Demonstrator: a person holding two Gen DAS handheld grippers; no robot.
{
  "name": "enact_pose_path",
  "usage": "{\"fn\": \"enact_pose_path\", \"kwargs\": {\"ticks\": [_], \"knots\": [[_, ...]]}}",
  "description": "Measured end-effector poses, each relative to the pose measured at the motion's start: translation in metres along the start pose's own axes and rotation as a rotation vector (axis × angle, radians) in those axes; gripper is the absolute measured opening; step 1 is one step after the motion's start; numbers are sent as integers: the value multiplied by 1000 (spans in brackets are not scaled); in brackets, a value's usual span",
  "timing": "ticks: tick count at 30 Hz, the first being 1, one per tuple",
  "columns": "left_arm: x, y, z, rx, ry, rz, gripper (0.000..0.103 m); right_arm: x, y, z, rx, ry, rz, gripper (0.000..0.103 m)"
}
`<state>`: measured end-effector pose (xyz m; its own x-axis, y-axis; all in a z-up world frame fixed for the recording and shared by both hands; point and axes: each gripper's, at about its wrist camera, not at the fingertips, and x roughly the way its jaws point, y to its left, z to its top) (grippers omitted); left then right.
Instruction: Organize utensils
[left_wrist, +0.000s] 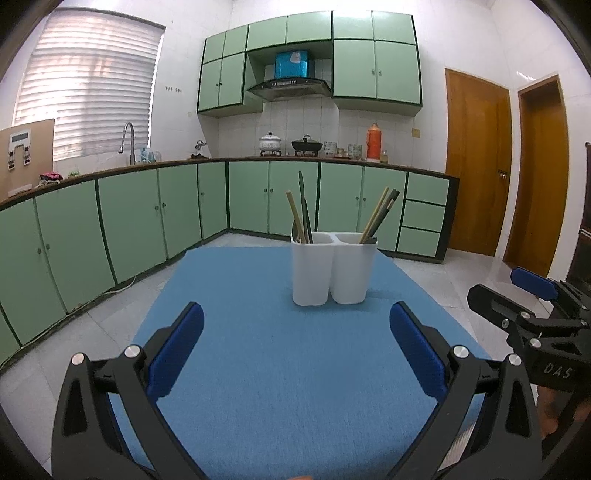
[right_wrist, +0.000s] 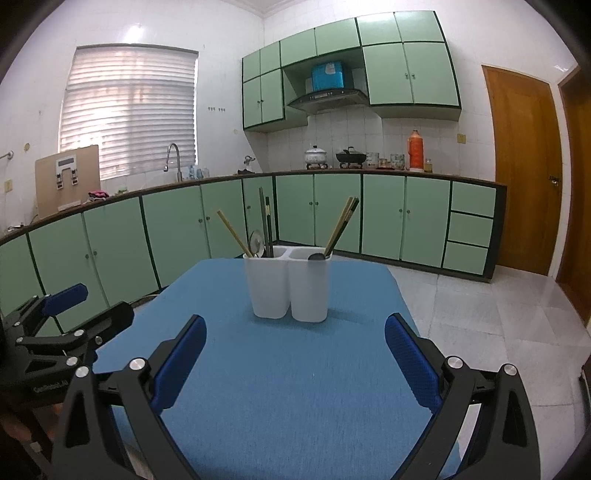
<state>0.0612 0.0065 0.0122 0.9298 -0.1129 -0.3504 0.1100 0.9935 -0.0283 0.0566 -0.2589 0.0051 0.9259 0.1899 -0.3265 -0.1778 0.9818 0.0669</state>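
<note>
While both black blue-padded grippers, left gripper (left_wrist: 295, 325) and right gripper (right_wrist: 295, 338), hover wide-jawed and hold nothing, the white two-compartment plastic utensil holder (left_wrist: 334, 269) stands at twelve o'clock on the blue cloth-covered table (left_wrist: 280, 369).

Green cabinets (left_wrist: 133, 218), white tiled walls (left_wrist: 303, 118)

The left gripper (left_wrist: 296, 332) is spread wide, its blue-padded fingers (left_wrist: 176, 349) far apart and holding nothing. The right gripper (right_wrist: 295, 341) is likewise wide apart and unladen, level beside the left, both pointing forward
</note>
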Motion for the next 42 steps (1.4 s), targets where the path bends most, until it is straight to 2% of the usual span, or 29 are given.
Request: {"fn": "enact_pose_path", "kwargs": {"ticks": [42], "knots": [[0, 3, 0, -9, -2, 5, 98, 3, 0, 2, -2, 6, -6, 95]]}}
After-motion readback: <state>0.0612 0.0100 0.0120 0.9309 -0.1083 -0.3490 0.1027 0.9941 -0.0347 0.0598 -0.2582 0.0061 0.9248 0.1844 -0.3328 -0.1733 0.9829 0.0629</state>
